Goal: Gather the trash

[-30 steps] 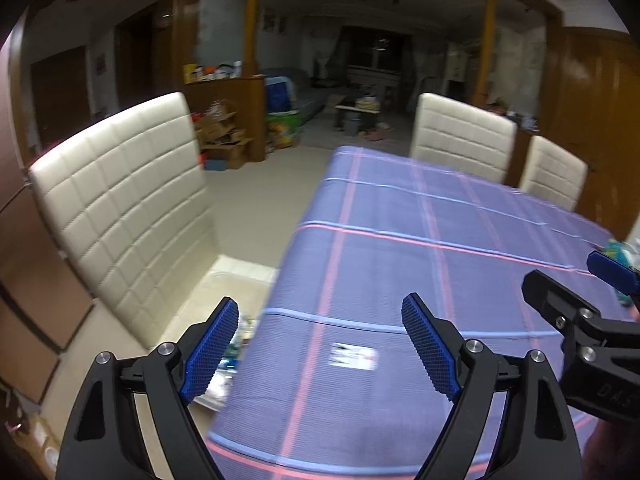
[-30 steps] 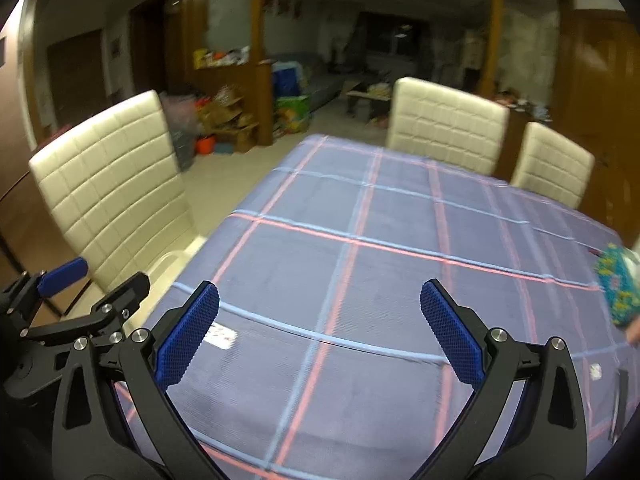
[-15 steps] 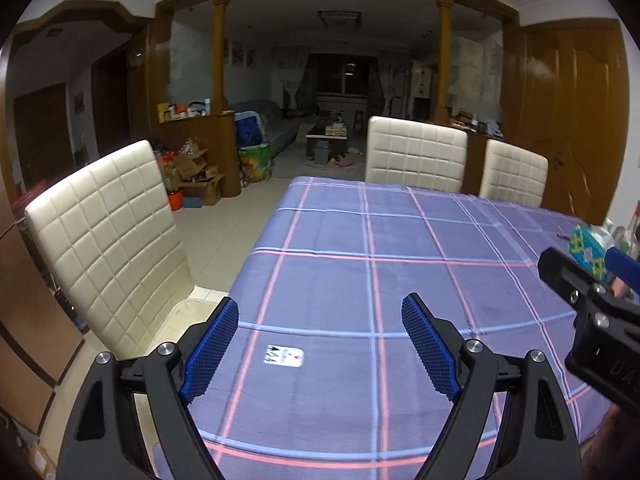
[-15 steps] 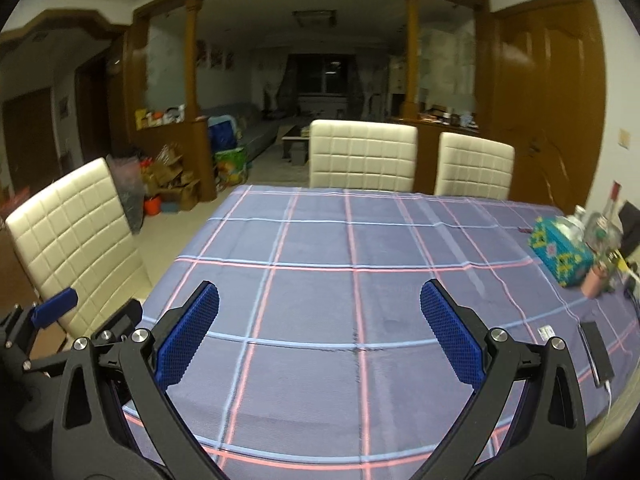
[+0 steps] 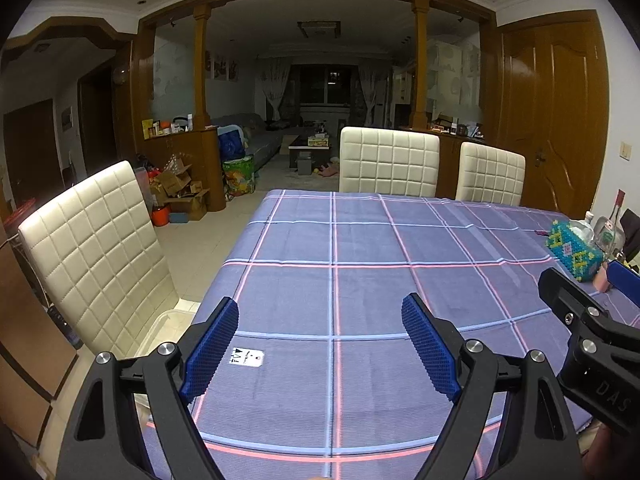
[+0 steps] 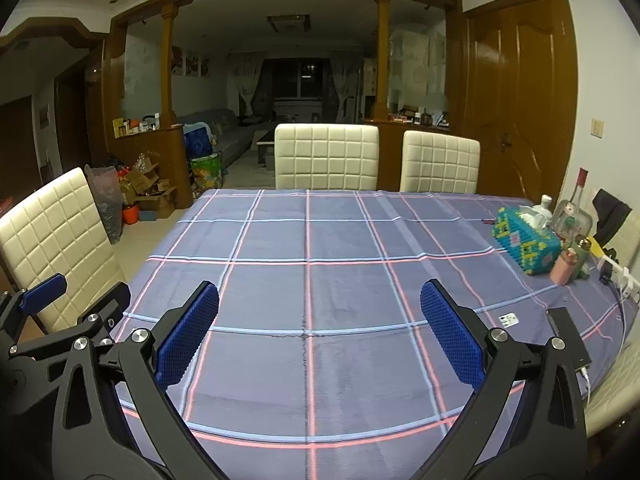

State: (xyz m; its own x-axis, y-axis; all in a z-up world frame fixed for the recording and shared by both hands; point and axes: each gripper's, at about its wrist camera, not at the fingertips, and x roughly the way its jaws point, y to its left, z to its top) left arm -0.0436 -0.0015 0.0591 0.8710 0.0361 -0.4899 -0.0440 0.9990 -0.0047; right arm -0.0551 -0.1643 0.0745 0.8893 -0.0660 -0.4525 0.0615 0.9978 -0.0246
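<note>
My left claw (image 5: 320, 344) hangs released over the near edge of the table (image 5: 360, 288), which wears a purple cloth checked in pink and pale blue, nothing between its two blue ribbed pads. My right claw (image 6: 320, 330) is spread wide too and grips nothing; its black frame shows at the right edge of the left view. I count two scraps of trash: one small white paper tag with black print (image 5: 247, 357) lies flat on the cloth just beside my left claw's left pad, and a second small white printed tag (image 6: 508, 319) lies near the table's right side, just left of a flat black phone-like slab (image 6: 568, 334). Three cream quilted chairs are in view: two at the far end (image 6: 326, 156) (image 6: 440, 162) and one on the left side (image 6: 48, 236). One teal beaded tissue box (image 6: 526, 240) stands at the right edge, with one pink cup (image 6: 562, 266) touching or just beside it and some glass bottles behind, too crowded to count.
</note>
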